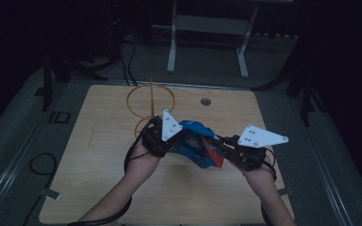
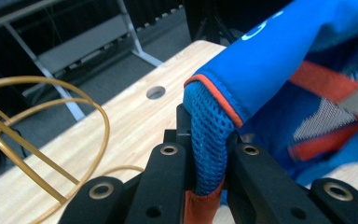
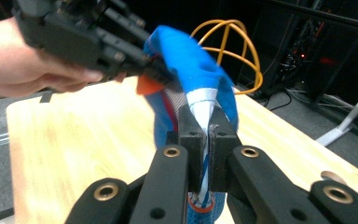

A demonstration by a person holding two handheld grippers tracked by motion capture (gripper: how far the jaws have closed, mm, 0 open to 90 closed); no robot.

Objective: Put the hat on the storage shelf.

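Blue garment (image 2: 261,60) pinched between left fingers (image 2: 168,154); right fingers (image 3: 189,135) clamp its other edge

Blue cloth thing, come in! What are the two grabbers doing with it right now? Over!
Left gripper shut on blue garment. Right gripper shut on it too. Garment held above table. Yellow wire frame behind, clear.

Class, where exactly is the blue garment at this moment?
In the high view the blue garment hangs over the middle of the wooden table, held between the left gripper and right gripper, just in front of the yellow wire frame.
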